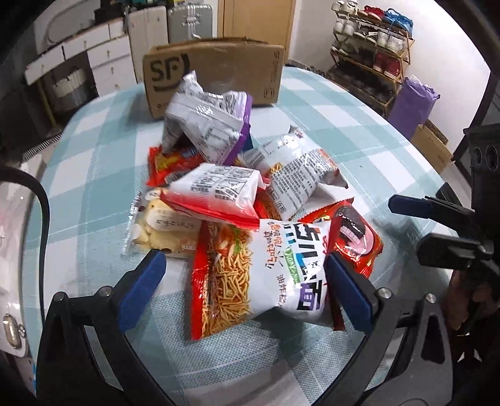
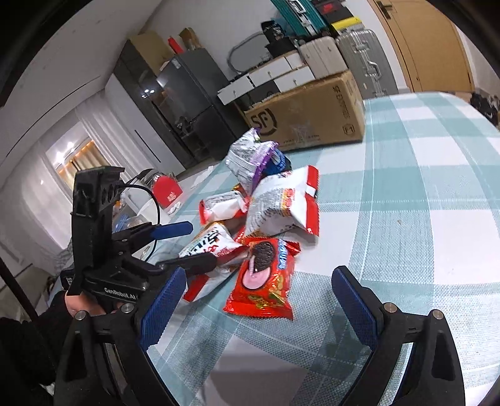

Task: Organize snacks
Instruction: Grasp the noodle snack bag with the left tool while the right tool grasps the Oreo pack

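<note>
A heap of snack packets is seen at the centre of the left wrist view, lying on a worktop [image 1: 93, 175] covered in a teal and white check cloth. Lowest in the frame lies a noodle snack packet [image 1: 256, 274], red and white, printed with fried noodle sticks and large Chinese characters; it is bracketed by the left tongs [image 1: 247, 287], whose blue pads are spread wide on either side of it, the right pad at or near its edge, though contact cannot be told. To its right a red biscuit packet [image 1: 353, 237] shows a dark sandwich biscuit with pink filling; in the right wrist view the same packet [image 2: 265, 274] sits at lower centre, part of a blue word showing on it. At the left of the heap a clear packet of pale cakes [image 1: 162, 225] is seen. Above these, white packets with small printed text are piled, topped by a silver and purple packet [image 1: 206, 125].

Behind the heap, in the upper centre, a cardboard box [image 1: 218, 71] marked "SF" stands on the worktop. The right tongs [image 2: 259, 299] are held open above bare cloth just below the biscuit packet, nothing between the pads. "GenRobot.AI" is read on the left tool body at lower left of the right wrist view. A shoe rack [image 1: 372, 47] is seen at upper right, suitcases [image 1: 184, 22] at upper centre.
</note>
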`<state>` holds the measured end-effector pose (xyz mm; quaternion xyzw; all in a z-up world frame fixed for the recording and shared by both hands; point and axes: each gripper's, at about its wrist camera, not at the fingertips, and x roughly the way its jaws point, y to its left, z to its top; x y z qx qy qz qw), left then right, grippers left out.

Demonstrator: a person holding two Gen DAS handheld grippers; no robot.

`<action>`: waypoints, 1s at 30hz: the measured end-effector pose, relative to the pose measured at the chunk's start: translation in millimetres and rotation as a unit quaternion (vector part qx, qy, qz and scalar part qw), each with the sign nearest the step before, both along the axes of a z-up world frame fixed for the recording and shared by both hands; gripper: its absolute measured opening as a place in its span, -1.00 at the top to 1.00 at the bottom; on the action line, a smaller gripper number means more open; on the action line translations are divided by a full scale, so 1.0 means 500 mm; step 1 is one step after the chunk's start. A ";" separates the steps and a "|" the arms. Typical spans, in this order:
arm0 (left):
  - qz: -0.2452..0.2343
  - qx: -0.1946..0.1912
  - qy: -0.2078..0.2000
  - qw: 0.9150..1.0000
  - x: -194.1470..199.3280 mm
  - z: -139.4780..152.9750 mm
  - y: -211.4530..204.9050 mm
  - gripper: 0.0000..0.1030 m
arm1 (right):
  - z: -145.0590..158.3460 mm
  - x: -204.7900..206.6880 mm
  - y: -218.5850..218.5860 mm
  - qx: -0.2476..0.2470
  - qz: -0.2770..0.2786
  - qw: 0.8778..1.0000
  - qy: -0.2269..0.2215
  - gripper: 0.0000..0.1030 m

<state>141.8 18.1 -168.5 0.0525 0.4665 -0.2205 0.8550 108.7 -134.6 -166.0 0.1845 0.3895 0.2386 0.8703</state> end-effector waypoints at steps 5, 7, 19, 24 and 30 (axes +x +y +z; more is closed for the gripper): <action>0.004 -0.055 0.050 0.997 0.034 -0.015 0.007 -0.52 | -0.007 0.007 -0.005 0.015 -0.011 1.000 0.004 -0.86; 0.010 -0.062 0.060 0.996 0.040 -0.018 0.009 -0.42 | -0.011 0.009 -0.007 0.021 -0.010 1.000 0.009 -0.86; 0.022 -0.087 0.041 0.995 0.011 -0.003 0.004 0.04 | -0.016 0.008 -0.022 0.038 -0.025 0.999 0.015 -0.86; 0.038 -0.091 0.032 0.995 -0.043 0.010 0.034 0.04 | -0.018 0.007 -0.026 0.042 -0.029 0.999 0.016 -0.86; 0.050 -0.098 0.016 0.994 -0.094 0.027 0.069 0.04 | -0.021 0.006 -0.031 0.046 -0.034 0.998 0.017 -0.86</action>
